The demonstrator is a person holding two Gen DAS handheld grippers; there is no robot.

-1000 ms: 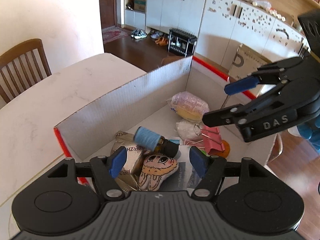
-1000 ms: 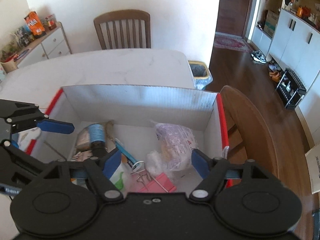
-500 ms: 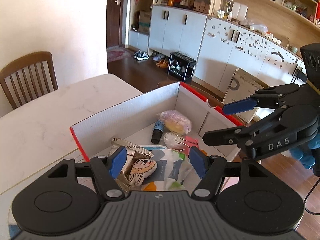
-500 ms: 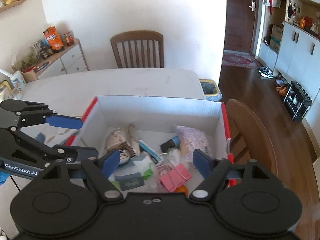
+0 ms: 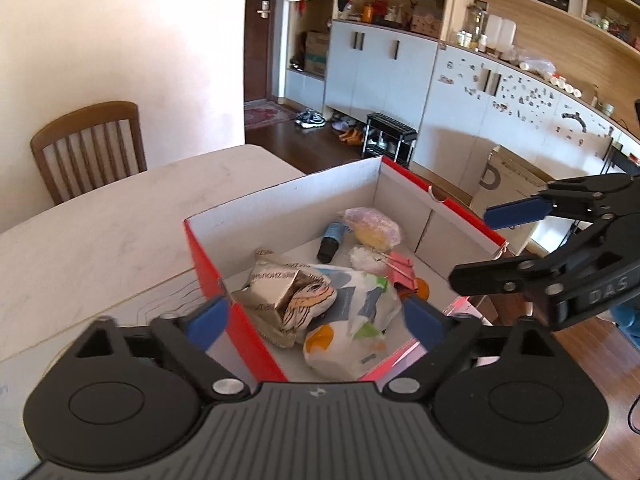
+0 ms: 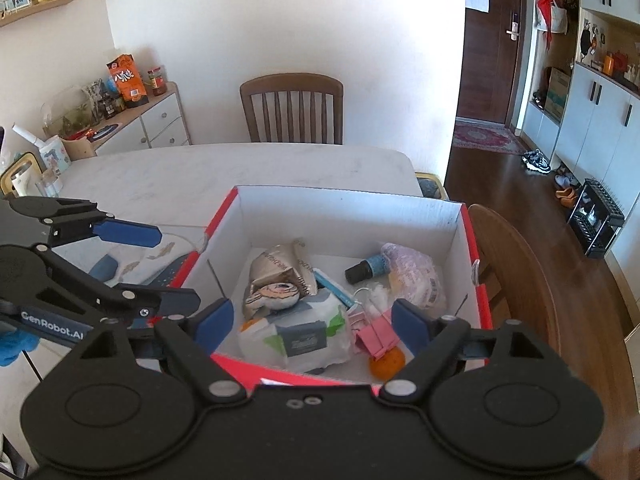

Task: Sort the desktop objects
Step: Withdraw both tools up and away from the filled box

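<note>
Both grippers, left (image 5: 316, 314) and right (image 6: 312, 316), hover above the box (image 6: 344, 204) mid-frame, fingers just spread wide, nothing between them. Best to pull clear without clipping its rim.

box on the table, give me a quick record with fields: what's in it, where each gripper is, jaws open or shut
container: cardboard box, red outside, white inside, top open, on a pale table
contents: small dark bottle lying on its side, wrapped bun, pink binder clips, orange fruit, white pouch, cartoon-face plush, brown paper packet
left gripper: above the box's near edge, jaws just opened wide, nothing between them
right gripper: above the near edge, jaws have been opening, nothing held
</note>
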